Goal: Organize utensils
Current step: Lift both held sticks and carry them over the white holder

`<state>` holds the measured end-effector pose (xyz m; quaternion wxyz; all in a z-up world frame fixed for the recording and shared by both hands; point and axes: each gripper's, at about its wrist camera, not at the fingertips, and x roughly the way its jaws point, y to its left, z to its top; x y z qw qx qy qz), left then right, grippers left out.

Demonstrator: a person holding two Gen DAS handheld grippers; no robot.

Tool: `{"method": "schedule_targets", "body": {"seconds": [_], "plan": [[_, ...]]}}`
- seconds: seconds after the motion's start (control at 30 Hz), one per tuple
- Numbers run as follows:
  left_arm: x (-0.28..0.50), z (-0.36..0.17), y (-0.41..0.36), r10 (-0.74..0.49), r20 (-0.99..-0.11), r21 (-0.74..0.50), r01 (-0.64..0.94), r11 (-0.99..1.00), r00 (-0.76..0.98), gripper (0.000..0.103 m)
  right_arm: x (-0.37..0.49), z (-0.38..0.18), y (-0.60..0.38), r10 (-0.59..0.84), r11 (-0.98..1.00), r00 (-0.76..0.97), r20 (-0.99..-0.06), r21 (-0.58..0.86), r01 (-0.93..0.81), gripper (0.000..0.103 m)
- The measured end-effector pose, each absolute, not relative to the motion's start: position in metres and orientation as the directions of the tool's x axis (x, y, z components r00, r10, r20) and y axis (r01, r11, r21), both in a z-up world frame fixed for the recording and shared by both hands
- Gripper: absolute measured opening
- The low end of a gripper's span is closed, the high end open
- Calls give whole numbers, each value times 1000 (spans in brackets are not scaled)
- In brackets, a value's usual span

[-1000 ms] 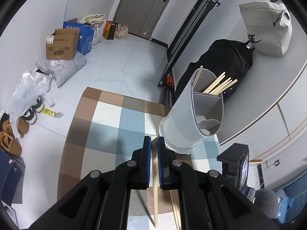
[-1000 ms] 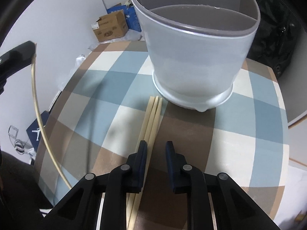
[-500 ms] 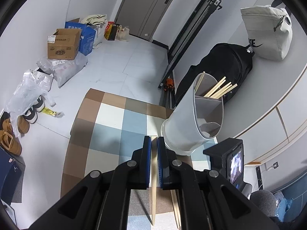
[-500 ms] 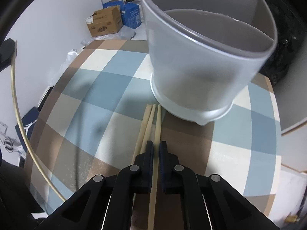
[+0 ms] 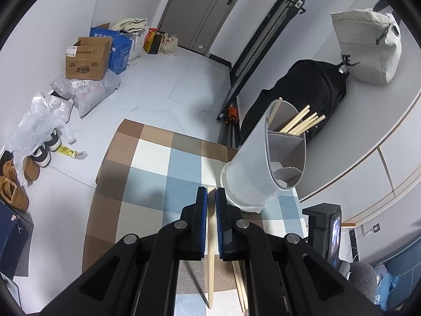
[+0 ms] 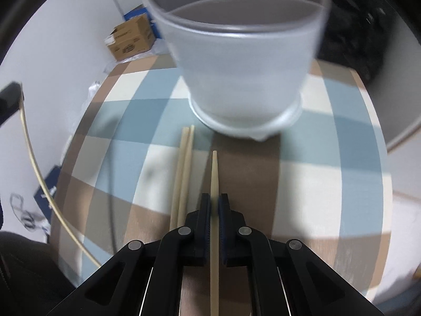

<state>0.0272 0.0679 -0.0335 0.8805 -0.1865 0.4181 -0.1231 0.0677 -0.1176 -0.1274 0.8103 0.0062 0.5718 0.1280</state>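
**Both tongs clamped on chopsticks beside the holder**

Left wrist view: left gripper [image 5: 211, 197], black with blue pads, sits at lower centre, jaws closed on a single pale wooden chopstick [image 5: 210, 250] that runs down between the fingers to the bottom edge. Just right of it, at centre right, stands the tall grey plastic utensil holder [image 5: 252, 173], partitioned inside. Its far compartment holds a bunch of pale wooden chopsticks [image 5: 302, 125], tips leaning to the upper right. The near compartments look empty. The holder rests on a checked blue, brown and cream tablecloth [image 5: 147, 179].

Right wrist view: right gripper [image 6: 214, 204] at lower centre, jaws closed on a second pale wooden chopstick [image 6: 214, 173], its tapered tip pointing up the frame toward the holder's base and stopping short of it. Two loose pale chopsticks [image 6: 184, 163] lie side by side on the cloth, just left of the gripped one. The holder fills the upper centre, blurred. The left gripper's chopstick arcs along the left edge.
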Motion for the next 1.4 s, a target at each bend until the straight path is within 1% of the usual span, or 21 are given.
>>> {"method": "schedule_targets", "body": {"seconds": [0.07, 0.1, 0.13, 0.23, 0.37, 0.47, 0.5, 0.53, 0.73, 0.87, 0.9, 1.03, 1.3, 1.4], "plan": [[27, -33, 64, -369, -692, -420, 70, 905, 621, 2, 66, -126, -119, 212, 968, 306, -928, 158, -194, 6], [26, -33, 63, -369, -693, -416, 74, 906, 620, 2, 68, -126, -117, 205, 969, 305, -930, 149, -198, 8], [26, -33, 62, -369, -693, -414, 78, 907, 619, 2, 69, -126, -115, 201, 969, 305, -931, 142, -205, 9], [26, -34, 62, -366, -696, -409, 78, 909, 617, 2, 75, -126, -103, 172, 967, 316, -933, 99, -235, 10], [27, -36, 65, -369, -699, -419, 67, 905, 612, 2, 83, -127, -93, 127, 961, 333, -934, 33, -276, 11], [28, -37, 66, -366, -702, -419, 62, 906, 611, 2, 89, -129, -88, 117, 955, 340, -933, 12, -295, 11], [28, -37, 65, -365, -702, -417, 63, 907, 612, 2, 91, -129, -87, 112, 953, 344, -932, 3, -302, 9], [28, -37, 64, -365, -701, -415, 65, 908, 613, 2, 92, -129, -86, 111, 954, 345, -932, 2, -301, 4], [22, -32, 56, -359, -693, -381, 105, 919, 626, 2, 93, -122, -97, 164, 961, 364, -917, 65, -269, 4], [16, -25, 46, -352, -695, -339, 146, 930, 628, 2, 79, -91, -114, 249, 955, 433, -866, 144, -260, 4], [14, -22, 43, -349, -691, -324, 161, 932, 633, 2, 73, -77, -121, 284, 949, 466, -838, 175, -264, 4], [10, -12, 37, -365, -681, -323, 188, 928, 635, 2, 49, -40, -136, 350, 933, 558, -753, 226, -279, 4], [3, 23, 19, -356, -653, -256, 248, 934, 669, 2, 14, 2, -168, 421, 907, 652, -630, 272, -323, 4], [3, 34, 10, -350, -651, -223, 271, 936, 673, 2, 29, 8, -162, 435, 900, 666, -606, 271, -342, 4]]}}
